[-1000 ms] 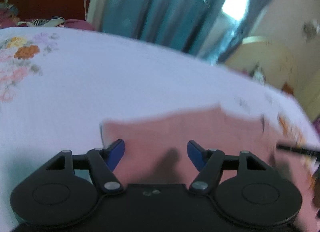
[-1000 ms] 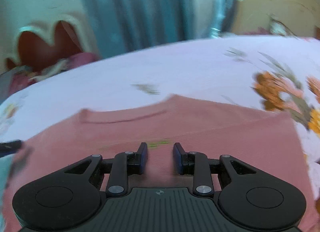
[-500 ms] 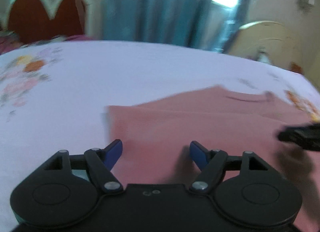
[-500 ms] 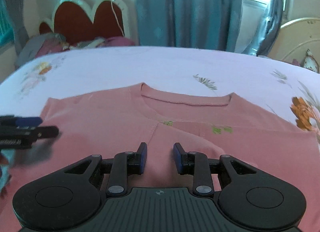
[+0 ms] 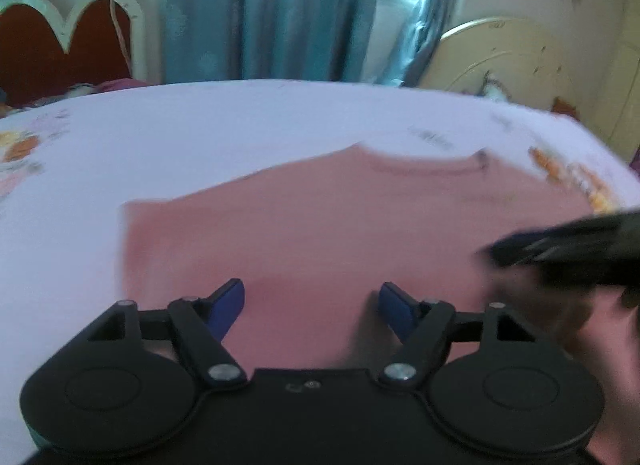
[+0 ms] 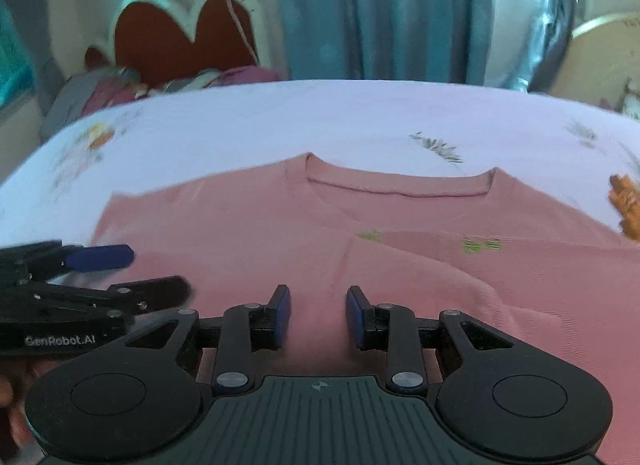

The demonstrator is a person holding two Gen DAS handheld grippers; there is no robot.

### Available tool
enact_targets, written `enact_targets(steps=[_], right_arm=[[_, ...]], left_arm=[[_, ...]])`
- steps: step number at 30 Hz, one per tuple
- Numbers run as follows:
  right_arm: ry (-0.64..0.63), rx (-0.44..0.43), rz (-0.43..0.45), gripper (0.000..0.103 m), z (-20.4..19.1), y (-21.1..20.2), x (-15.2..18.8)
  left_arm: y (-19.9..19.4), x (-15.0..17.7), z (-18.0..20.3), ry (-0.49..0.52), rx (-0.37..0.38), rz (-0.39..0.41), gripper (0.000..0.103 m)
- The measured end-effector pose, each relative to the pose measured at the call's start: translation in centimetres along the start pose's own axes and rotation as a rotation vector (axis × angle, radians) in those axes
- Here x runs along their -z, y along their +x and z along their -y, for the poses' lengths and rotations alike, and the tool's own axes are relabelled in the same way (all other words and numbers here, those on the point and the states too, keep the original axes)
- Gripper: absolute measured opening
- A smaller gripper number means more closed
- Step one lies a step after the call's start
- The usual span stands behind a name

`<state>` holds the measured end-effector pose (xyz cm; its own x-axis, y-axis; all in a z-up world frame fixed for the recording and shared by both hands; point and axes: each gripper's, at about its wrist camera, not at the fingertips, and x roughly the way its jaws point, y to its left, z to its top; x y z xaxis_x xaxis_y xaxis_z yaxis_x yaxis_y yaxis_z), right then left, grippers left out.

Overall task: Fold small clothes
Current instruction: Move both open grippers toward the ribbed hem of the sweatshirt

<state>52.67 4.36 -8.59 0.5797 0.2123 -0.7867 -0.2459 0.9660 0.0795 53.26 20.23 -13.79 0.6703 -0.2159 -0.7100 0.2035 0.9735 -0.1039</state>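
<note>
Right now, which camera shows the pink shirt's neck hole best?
The right wrist view: the pink shirt's collar looks sharp and centred there. The left wrist view shows it blurry, off to the right.

Pink shirt: plain dusty pink, small yellow-green marks on the front below the neckline. Bed sheet: pale lilac-white, printed with orange and grey-green flowers. Curtains: teal-blue. Headboard: dark red panel, cream scalloped frame. Left claw and right claw: black bodies, blue pads.
</note>
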Motion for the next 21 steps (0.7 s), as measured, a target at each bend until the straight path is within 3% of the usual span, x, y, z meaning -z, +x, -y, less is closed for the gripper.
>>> enact_targets(steps=[2, 3, 6, 8, 11, 14, 17, 21], right_arm=[[-0.005, 0.135, -0.008, 0.029, 2.7, -0.5, 1.0], [0.028, 0.145, -0.005, 0.030, 4.2, -1.1, 1.3], [0.071, 0.121, 0.037, 0.030, 4.5, -3.0, 1.1], [0.058, 0.034, 0.071, 0.030, 2.4, -4.4, 1.5], [-0.007, -0.073, 0.043, 0.030, -1.1, -4.9, 2.6], [-0.068, -0.041, -0.001, 0.030, -2.1, -3.9, 4.0], [-0.001, 0.040, -0.012, 0.030, 1.3, -4.0, 4.6], [0.097, 0.070, -0.015, 0.030, 4.7, -5.0, 4.9]], left_arm=[[-1.4, 1.2, -2.2, 0.016, -0.043, 0.022, 0.077], [-1.8, 1.5, -2.9, 0.015, -0.093, 0.008, 0.076], [-3.2, 1.4, -3.3, -0.024, -0.098, 0.013, 0.078], [-4.5, 1.3, -2.1, -0.045, -0.051, 0.072, 0.080], [-4.7, 1.9, 0.6, -0.016, -0.001, 0.075, 0.080], [-3.8, 3.3, 1.6, 0.023, -0.008, 0.017, 0.077], [-4.2, 4.4, -0.2, 0.019, -0.043, 0.011, 0.076], [-4.7, 4.6, 0.7, 0.110, -0.071, -0.001, 0.076]])
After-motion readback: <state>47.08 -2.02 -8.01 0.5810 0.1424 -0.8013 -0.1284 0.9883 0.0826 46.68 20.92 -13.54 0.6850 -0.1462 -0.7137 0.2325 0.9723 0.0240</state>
